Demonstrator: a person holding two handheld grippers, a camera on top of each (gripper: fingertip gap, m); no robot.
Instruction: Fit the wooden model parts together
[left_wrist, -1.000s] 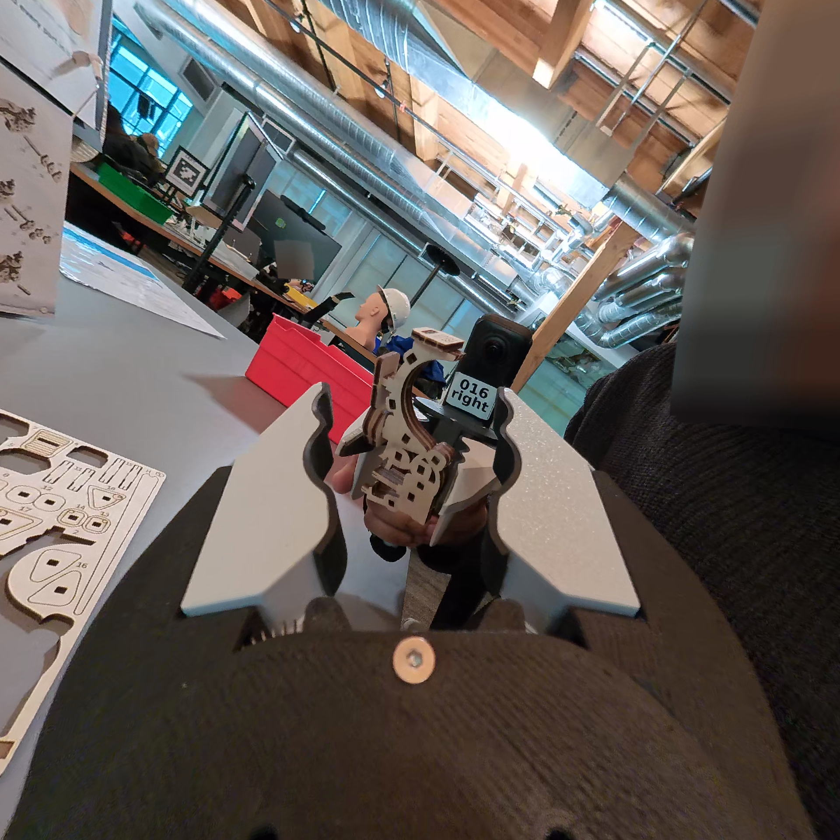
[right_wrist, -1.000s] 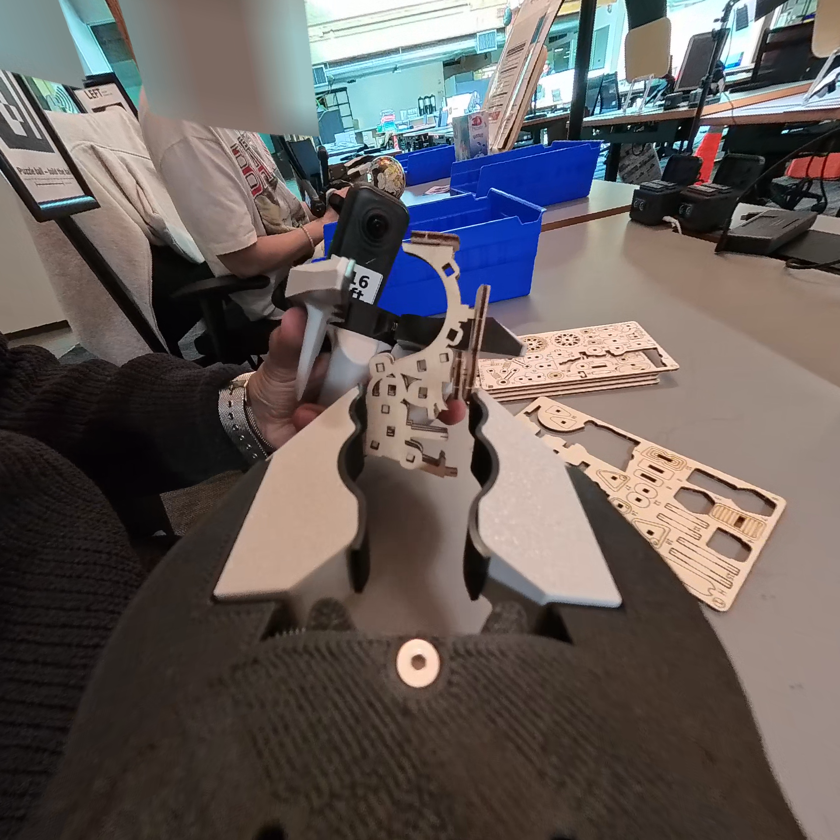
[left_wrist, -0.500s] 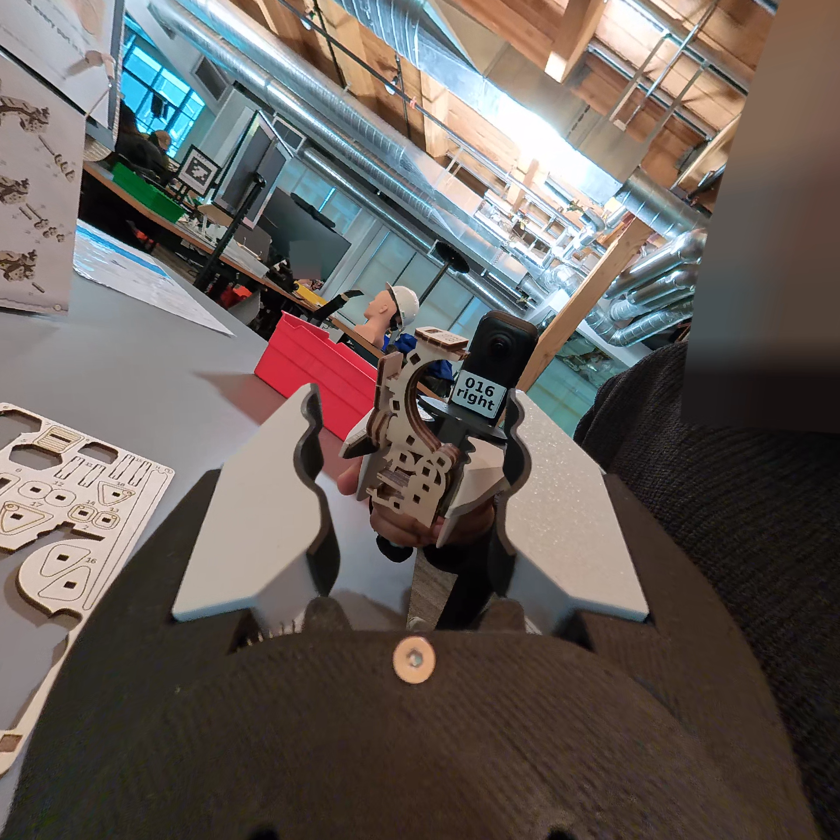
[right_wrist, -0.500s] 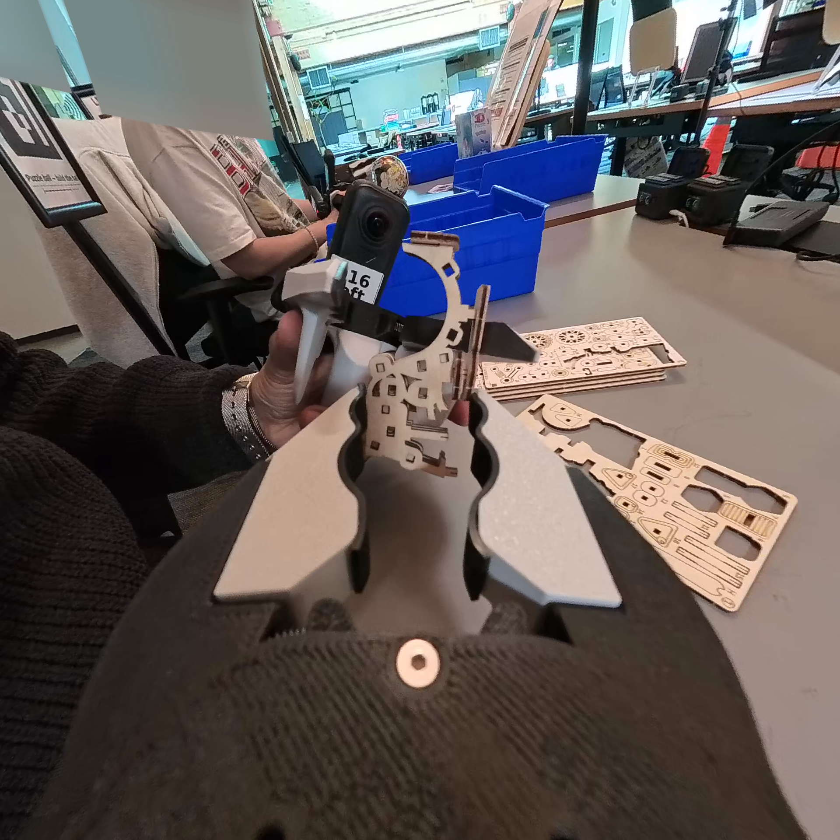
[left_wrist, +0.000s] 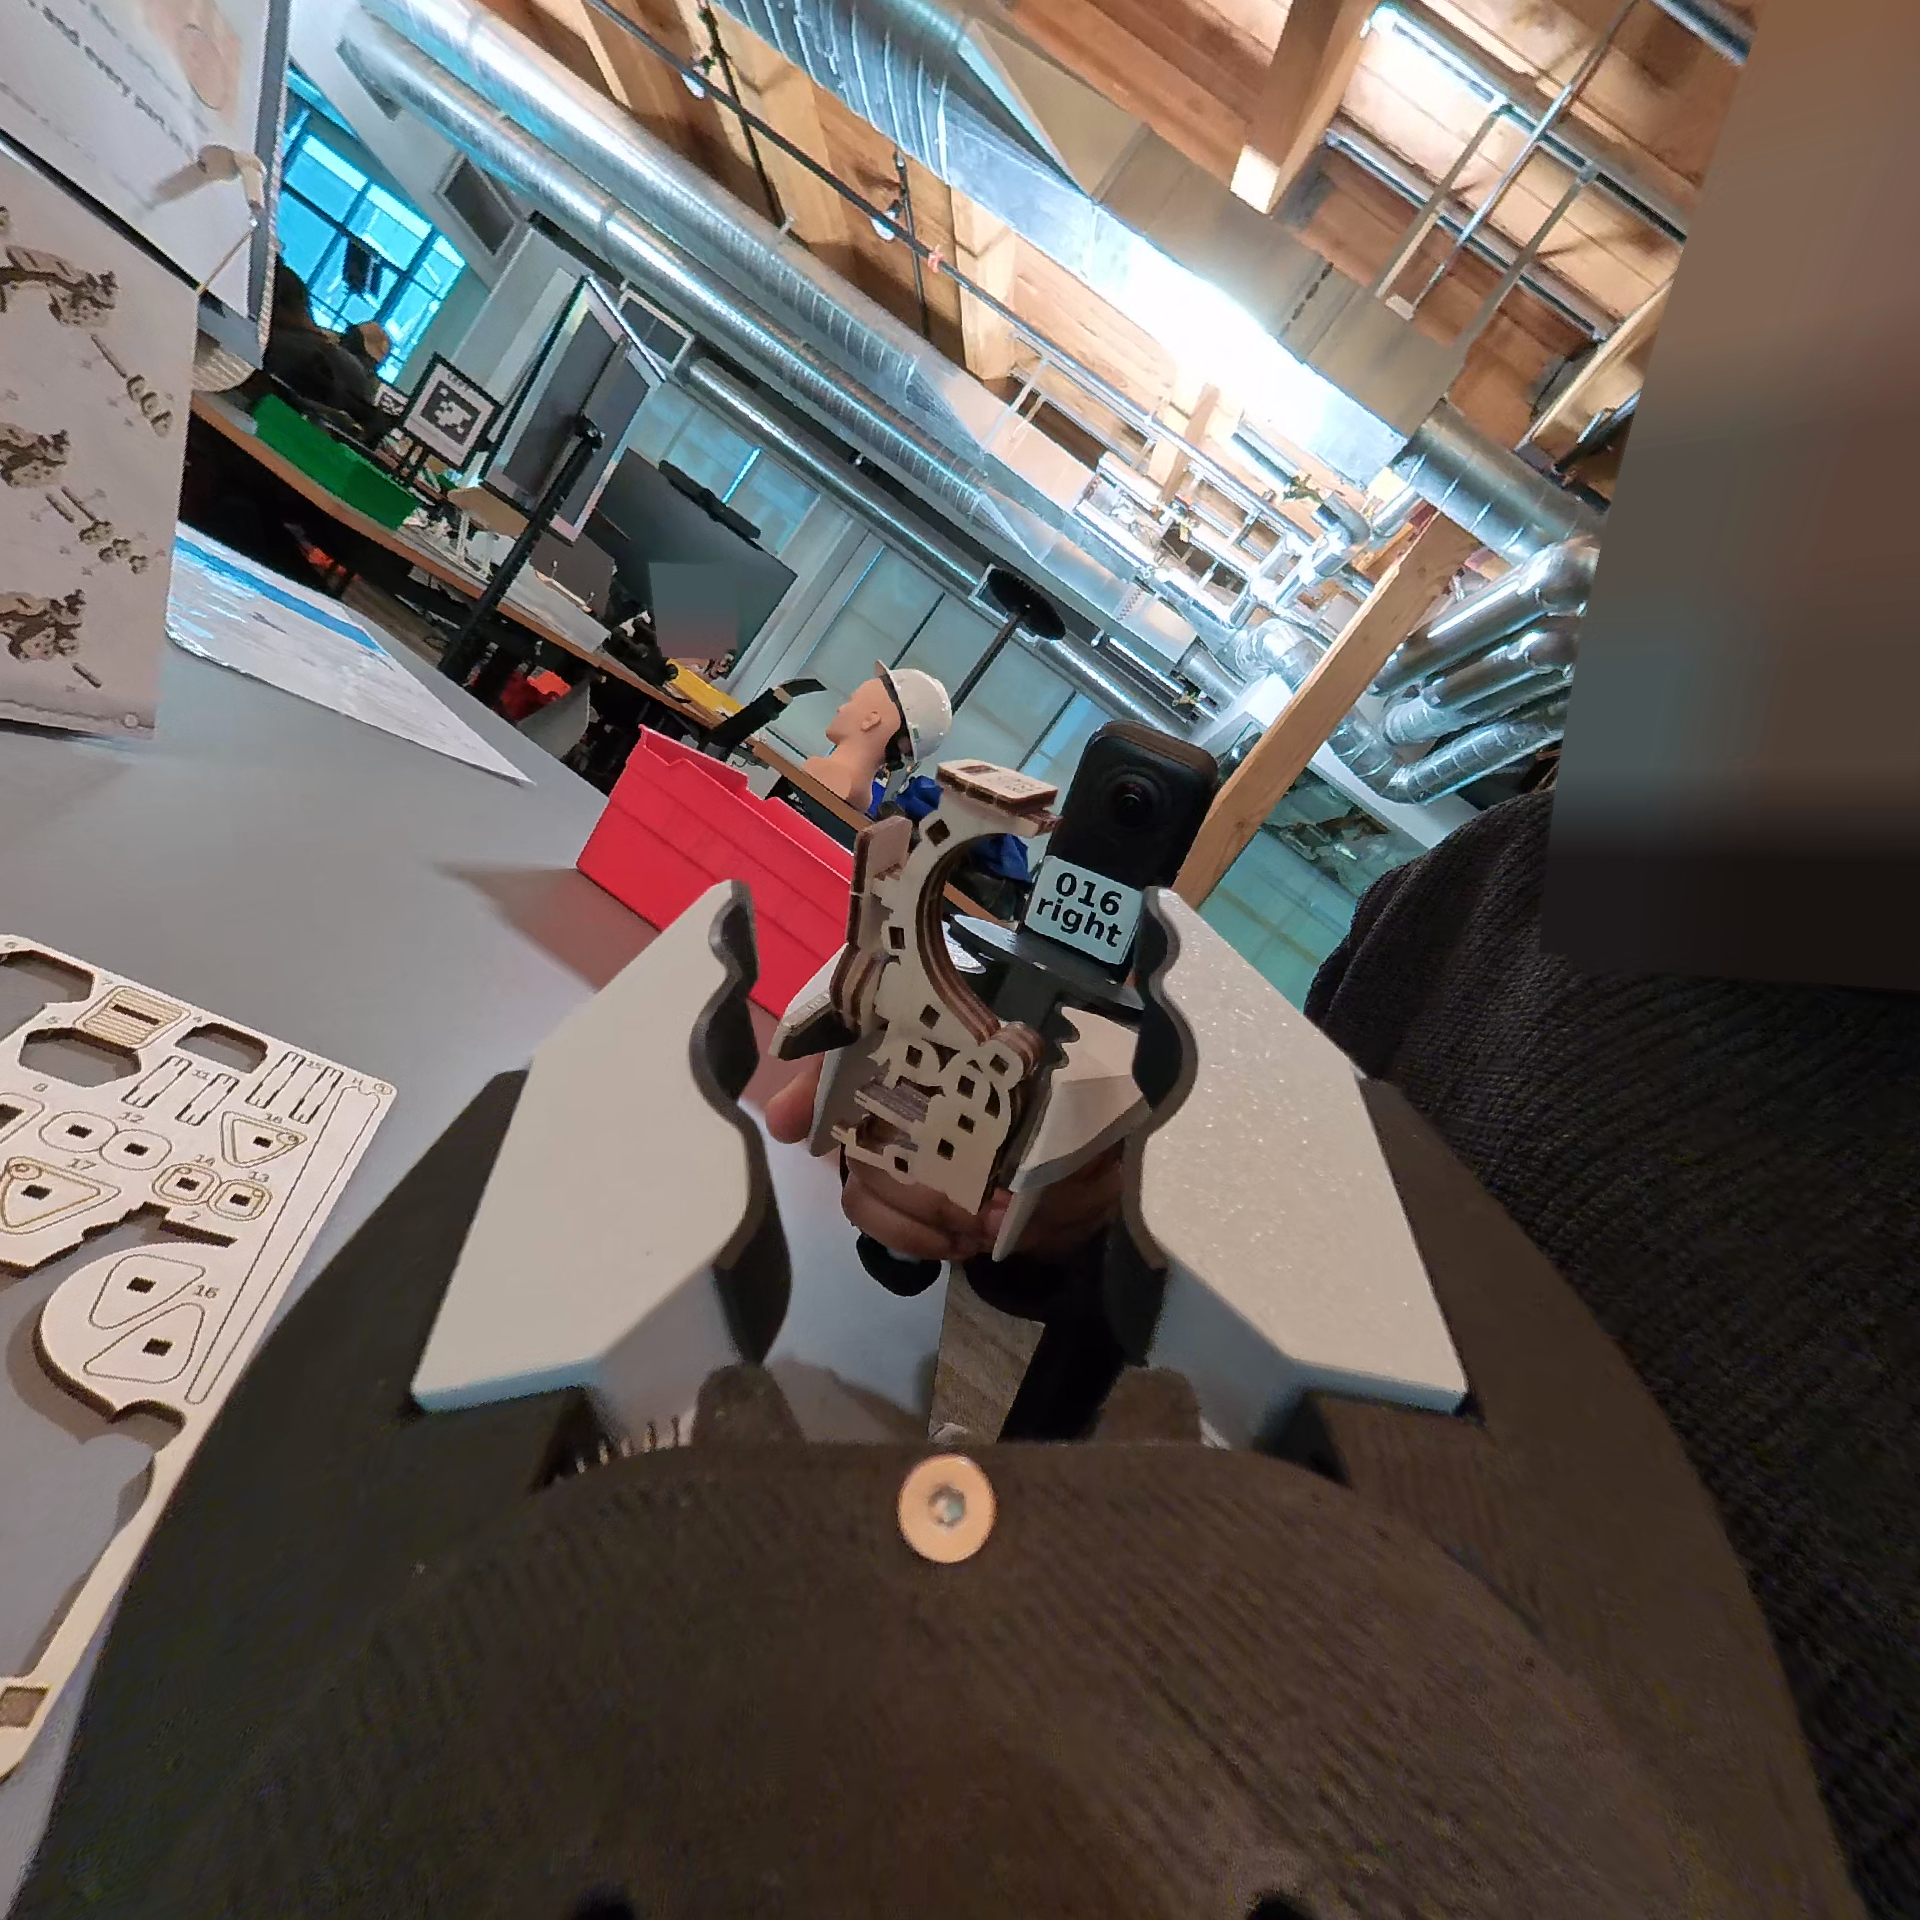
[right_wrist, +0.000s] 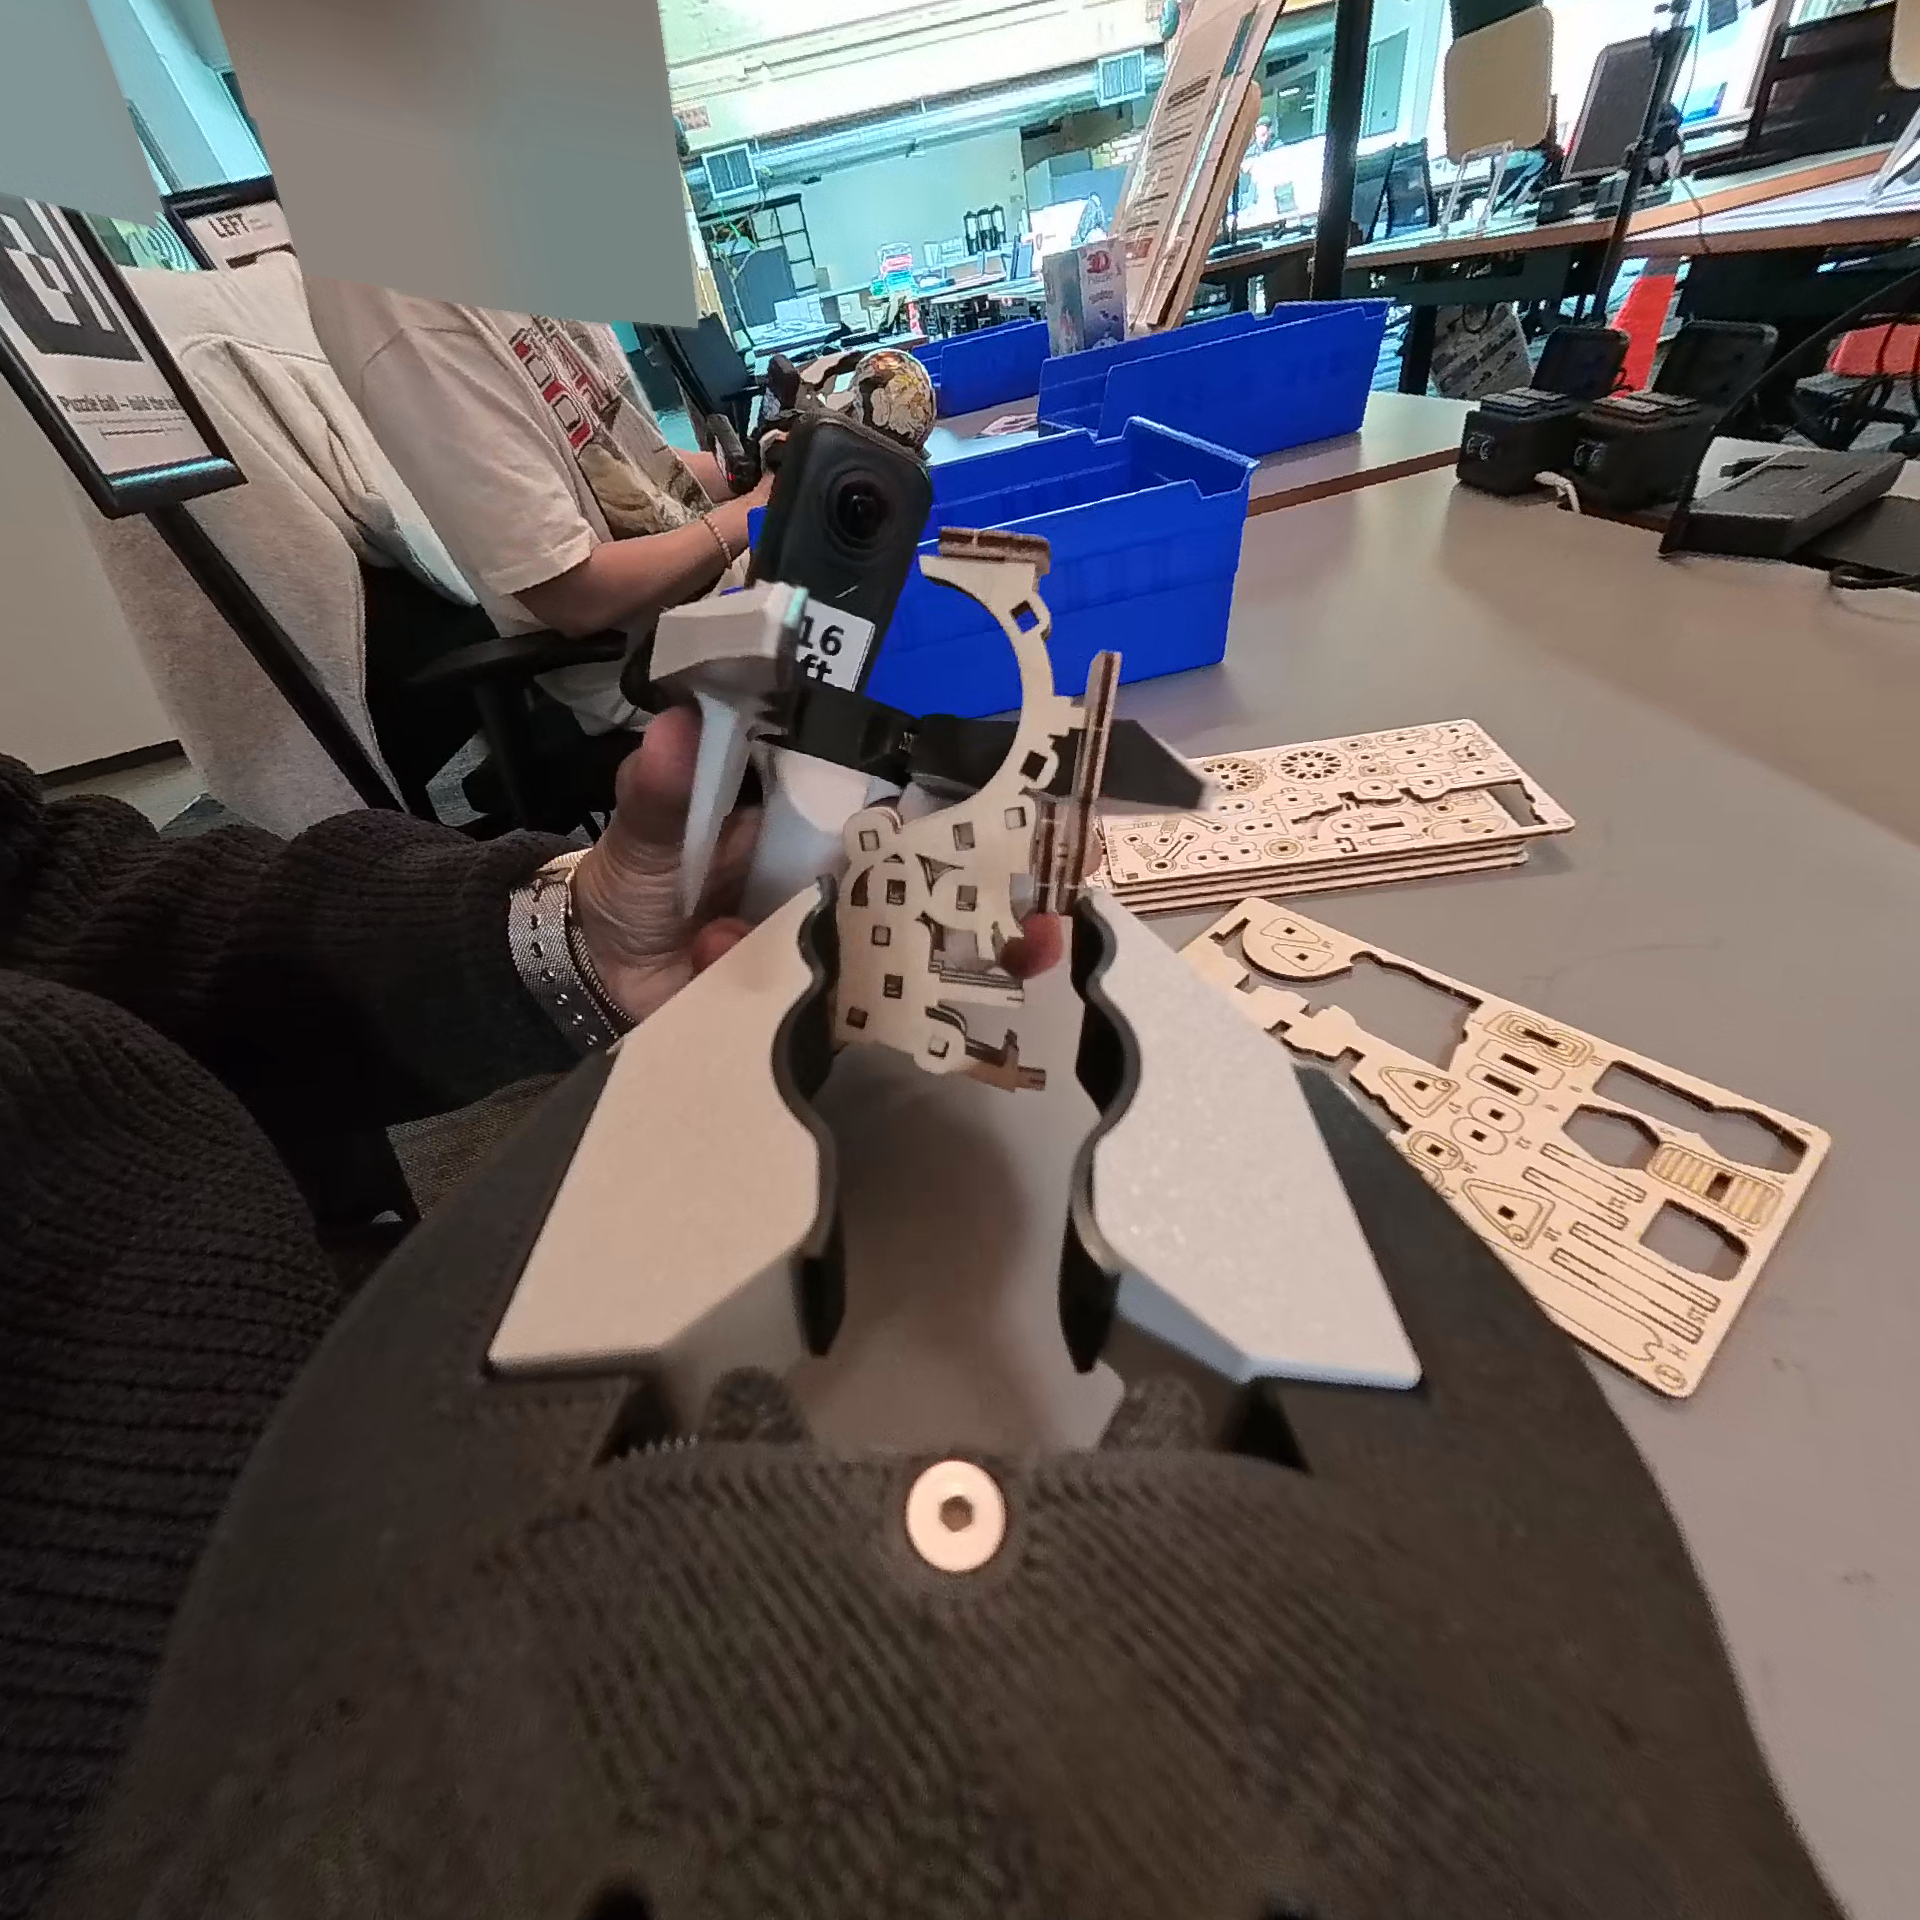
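Observation:
A partly built wooden model (right_wrist: 935, 935), with a curved arm and a slotted body, stands upright between the fingertips of my right gripper (right_wrist: 956, 904), which is shut on its lower body. In the left wrist view the same model (left_wrist: 925, 1049) shows in the right gripper (left_wrist: 951, 1070), held above the table's near edge. My left gripper (left_wrist: 945, 914) is open wide and faces the model, one finger on each side without touching it. It also shows in the right wrist view (right_wrist: 935, 727) just behind the model.
A punched wooden parts sheet (right_wrist: 1538, 1143) lies on the grey table (right_wrist: 1558, 675) beside a stack of sheets (right_wrist: 1330, 821). The sheet (left_wrist: 135, 1164) also shows at the left. A red bin (left_wrist: 707, 842), blue bins (right_wrist: 1091, 540), an instruction sheet (left_wrist: 73, 468) and a seated person (right_wrist: 499, 436) are around. The left gripper's tips are roughly 4 centimetres from the right gripper's.
Both grippers have drifted only slightly. The right gripper keeps its hold on the model and the left stays open around it.

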